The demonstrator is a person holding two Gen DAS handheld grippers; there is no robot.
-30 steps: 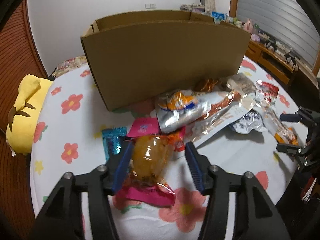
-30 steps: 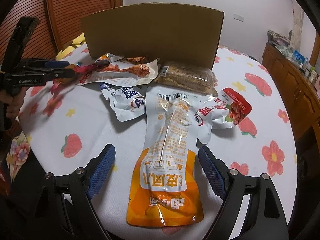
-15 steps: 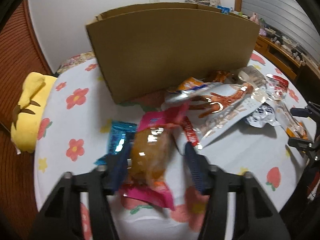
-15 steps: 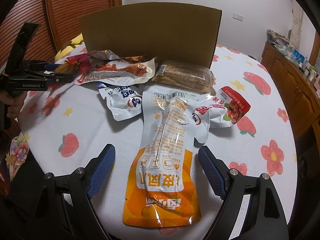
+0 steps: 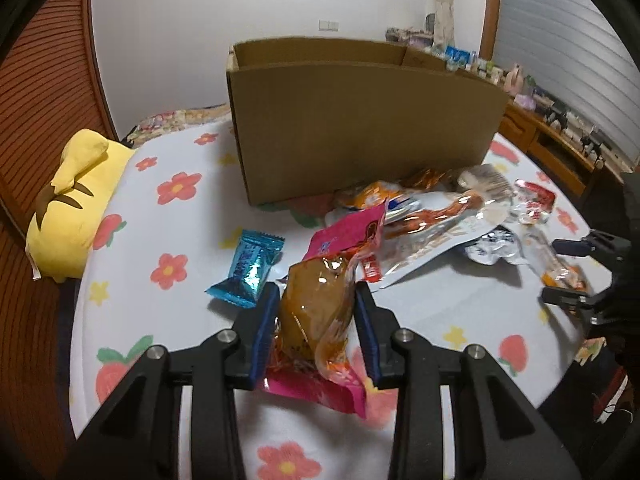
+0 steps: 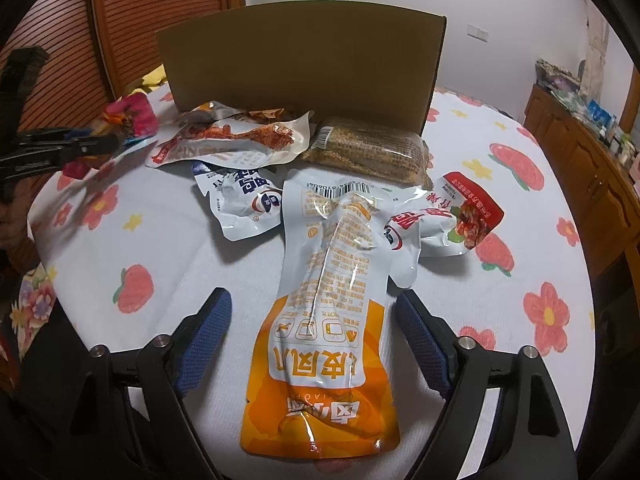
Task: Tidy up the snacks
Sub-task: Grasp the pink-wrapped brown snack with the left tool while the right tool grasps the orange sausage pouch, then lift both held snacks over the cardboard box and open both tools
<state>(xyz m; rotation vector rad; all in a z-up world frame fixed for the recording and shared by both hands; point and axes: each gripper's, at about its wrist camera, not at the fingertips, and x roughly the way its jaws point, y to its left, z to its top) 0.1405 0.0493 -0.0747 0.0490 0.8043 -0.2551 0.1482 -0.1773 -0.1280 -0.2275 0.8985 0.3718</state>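
Left gripper (image 5: 316, 322): closing on the pink snack pack (image 5: 320, 320), blue pads pressing both its sides, lifting it clear of the table (image 5: 192, 248).
Right gripper (image 6: 312, 332): standing wide, gripping nothing, straddling the orange-and-white pouch (image 6: 332, 292) near the table's front edge.
Reason: carrying toward the cardboard box (image 5: 360, 128) at the far edge, probably.
Blue candy (image 5: 248, 268): lying just beside the left pad.
Hidden: box interior; pack's lower end cut off behind the fingers; pile labels partly unreadable.

Glossy plastic snack pouches (image 6: 332, 264), matt brown cardboard box (image 5: 360, 128), woven floral cloth (image 6: 160, 216), ribbed wood door (image 6: 120, 20)
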